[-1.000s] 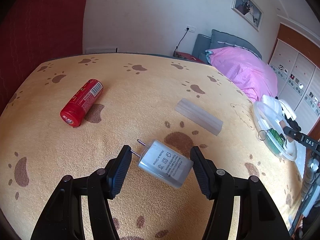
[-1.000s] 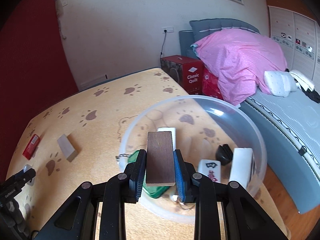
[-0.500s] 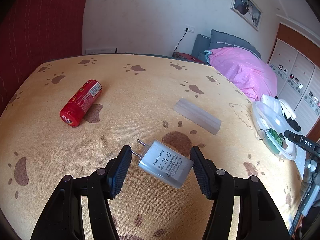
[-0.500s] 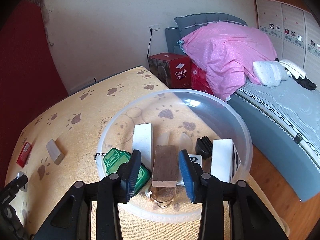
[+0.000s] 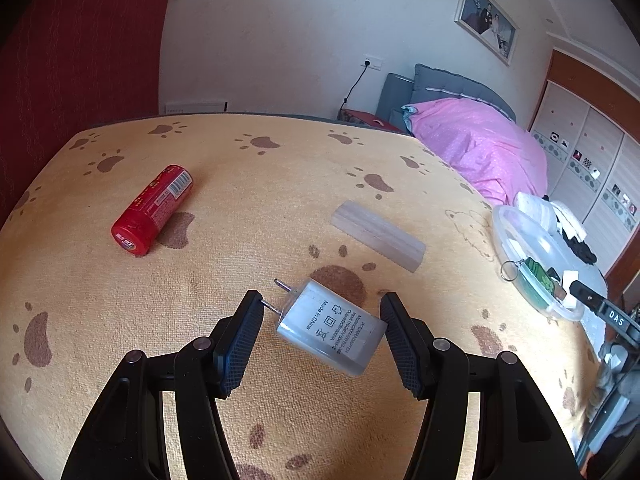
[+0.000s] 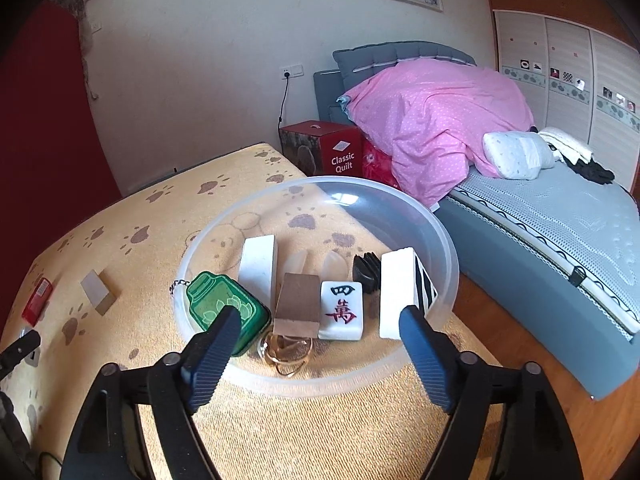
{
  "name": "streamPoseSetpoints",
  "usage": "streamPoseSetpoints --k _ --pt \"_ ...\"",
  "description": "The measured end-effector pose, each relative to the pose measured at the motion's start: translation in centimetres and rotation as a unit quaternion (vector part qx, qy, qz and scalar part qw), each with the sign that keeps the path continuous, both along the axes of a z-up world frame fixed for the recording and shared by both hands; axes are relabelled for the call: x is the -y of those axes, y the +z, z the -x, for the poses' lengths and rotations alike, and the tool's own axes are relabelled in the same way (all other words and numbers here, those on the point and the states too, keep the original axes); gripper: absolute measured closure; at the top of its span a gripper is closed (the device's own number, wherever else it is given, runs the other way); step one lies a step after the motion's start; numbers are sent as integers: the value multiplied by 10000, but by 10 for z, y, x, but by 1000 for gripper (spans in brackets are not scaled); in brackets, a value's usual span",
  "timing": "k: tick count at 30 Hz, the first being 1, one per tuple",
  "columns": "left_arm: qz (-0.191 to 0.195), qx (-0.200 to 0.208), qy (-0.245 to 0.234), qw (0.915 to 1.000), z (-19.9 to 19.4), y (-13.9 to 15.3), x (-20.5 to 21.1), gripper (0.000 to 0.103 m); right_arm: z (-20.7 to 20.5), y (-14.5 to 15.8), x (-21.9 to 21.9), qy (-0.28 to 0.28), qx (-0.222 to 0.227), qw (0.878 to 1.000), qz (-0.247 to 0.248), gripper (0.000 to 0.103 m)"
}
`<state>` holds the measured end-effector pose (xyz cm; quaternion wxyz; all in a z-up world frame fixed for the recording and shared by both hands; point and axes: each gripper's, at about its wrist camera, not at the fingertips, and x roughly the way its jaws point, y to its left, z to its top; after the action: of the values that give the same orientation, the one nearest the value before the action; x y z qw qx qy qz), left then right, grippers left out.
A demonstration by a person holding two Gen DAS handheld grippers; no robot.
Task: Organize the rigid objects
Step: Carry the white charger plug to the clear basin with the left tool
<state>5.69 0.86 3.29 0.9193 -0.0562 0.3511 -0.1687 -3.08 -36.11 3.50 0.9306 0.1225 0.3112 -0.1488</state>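
My left gripper (image 5: 320, 320) is open around a grey power adapter (image 5: 332, 328) lying on the yellow paw-print cloth, not gripping it. A red can (image 5: 154, 210) lies at the left and a pale wooden block (image 5: 378, 235) lies beyond the adapter. My right gripper (image 6: 320, 322) is open and empty above the near rim of a clear plastic bowl (image 6: 436, 236). In the bowl lie a brown wooden block (image 6: 298, 306), a mahjong tile (image 6: 343, 310), a green bottle-shaped keychain (image 6: 224, 306), white blocks and several small items.
The bowl (image 5: 520, 224) sits near the table's right edge in the left wrist view. A bed with a pink quilt (image 6: 432, 120) and a red box (image 6: 332, 148) stand beyond the table. A gold ring-like item (image 6: 286, 354) lies at the bowl's near side.
My right gripper opened and let go of the brown wooden block, which now lies in the bowl; the gripper drew back. My left gripper stayed open around the adapter.
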Motion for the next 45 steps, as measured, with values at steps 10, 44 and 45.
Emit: streamPoseSetpoints --k 10,44,45 --pt "-44 -27 -113 9999 5 3 18 42 8 -3 9 29 21 9998 -173 12" --pt "-589 266 -974 9931 17 22 175 42 34 -12 18 573 255 9978 -202 7" --pt "-601 284 -997 9928 17 23 179 42 34 -12 19 566 244 9978 -238 7"
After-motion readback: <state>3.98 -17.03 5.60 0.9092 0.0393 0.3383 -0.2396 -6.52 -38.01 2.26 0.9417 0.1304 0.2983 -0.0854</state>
